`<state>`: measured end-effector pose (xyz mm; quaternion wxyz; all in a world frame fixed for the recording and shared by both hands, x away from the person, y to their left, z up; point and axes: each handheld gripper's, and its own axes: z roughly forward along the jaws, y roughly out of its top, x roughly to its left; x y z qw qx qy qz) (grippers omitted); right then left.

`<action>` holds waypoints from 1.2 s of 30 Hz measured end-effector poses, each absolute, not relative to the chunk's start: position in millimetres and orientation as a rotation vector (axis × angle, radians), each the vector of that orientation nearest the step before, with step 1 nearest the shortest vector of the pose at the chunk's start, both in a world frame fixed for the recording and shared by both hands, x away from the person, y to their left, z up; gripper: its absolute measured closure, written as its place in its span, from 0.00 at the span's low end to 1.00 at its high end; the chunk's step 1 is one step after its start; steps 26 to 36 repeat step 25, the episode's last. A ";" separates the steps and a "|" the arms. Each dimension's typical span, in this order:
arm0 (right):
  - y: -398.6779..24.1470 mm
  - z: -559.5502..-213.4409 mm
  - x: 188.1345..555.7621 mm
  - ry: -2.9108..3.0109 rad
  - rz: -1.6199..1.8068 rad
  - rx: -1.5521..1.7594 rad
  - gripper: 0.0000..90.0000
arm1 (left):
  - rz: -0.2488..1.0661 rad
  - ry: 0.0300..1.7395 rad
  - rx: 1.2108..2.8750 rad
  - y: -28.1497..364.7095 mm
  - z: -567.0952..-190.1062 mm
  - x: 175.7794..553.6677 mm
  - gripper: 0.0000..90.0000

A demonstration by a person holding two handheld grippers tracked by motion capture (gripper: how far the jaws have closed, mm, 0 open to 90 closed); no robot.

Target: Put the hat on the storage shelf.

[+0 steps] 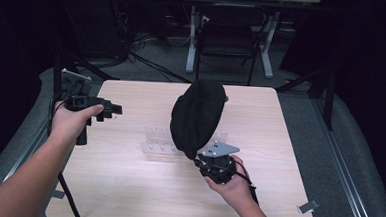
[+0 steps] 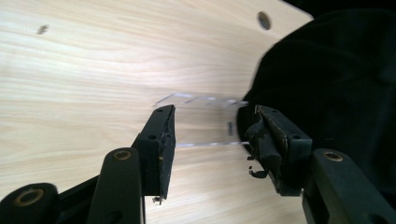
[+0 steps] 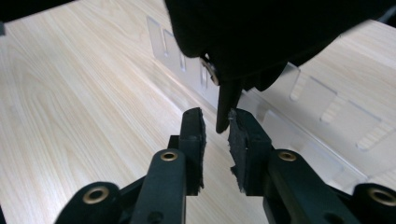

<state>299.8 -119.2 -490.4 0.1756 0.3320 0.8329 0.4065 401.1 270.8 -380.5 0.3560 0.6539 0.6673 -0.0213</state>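
Standing over the middle of the pale wooden table (image 1: 126, 195), a black cap (image 1: 197, 116) rose upright and a little tilted, its lowest point reaching down toward the right tongs (image 1: 201, 162). In the right gripper view a narrow black strap (image 3: 228, 109) hung from the cap's underside into the small gap between the two jaws; whether the pads pinched it or only flanked it I could not tell. A small metal buckle (image 3: 211, 71) showed just above that strap. The person's right hand (image 1: 234, 183) held these tongs near the table's front edge, jaws aimed up and away.

Behind and beside the cap lay a clear plastic rack (image 1: 160, 139) with slots, flat on the table.

The left tongs (image 1: 112, 109) were held by the left hand (image 1: 72, 121) over the table's left edge, well apart from the cap. Their jaws stood wide apart with nothing between them, pointing toward the rack and the cap's dark side.

Beyond the table stood a black chair (image 1: 228, 38).
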 end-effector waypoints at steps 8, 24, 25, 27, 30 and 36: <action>-133.4 -493.8 292.2 2.353 1.123 0.967 0.77 | 0.028 1.749 1.766 272.2 -397.8 394.2 0.55; -194.5 -515.2 275.5 2.284 1.037 1.126 0.63 | 0.336 1.740 1.967 285.6 -453.8 364.0 0.61; -197.8 -515.4 275.0 2.269 1.053 1.134 0.60 | 0.347 1.741 1.966 286.5 -460.6 361.5 0.61; -197.8 -515.4 275.0 2.269 1.053 1.134 0.60 | 0.347 1.741 1.966 286.5 -460.6 361.5 0.61; -197.8 -515.4 275.0 2.269 1.053 1.134 0.60 | 0.347 1.741 1.966 286.5 -460.6 361.5 0.61; -197.8 -515.4 275.0 2.269 1.053 1.134 0.60 | 0.347 1.741 1.966 286.5 -460.6 361.5 0.61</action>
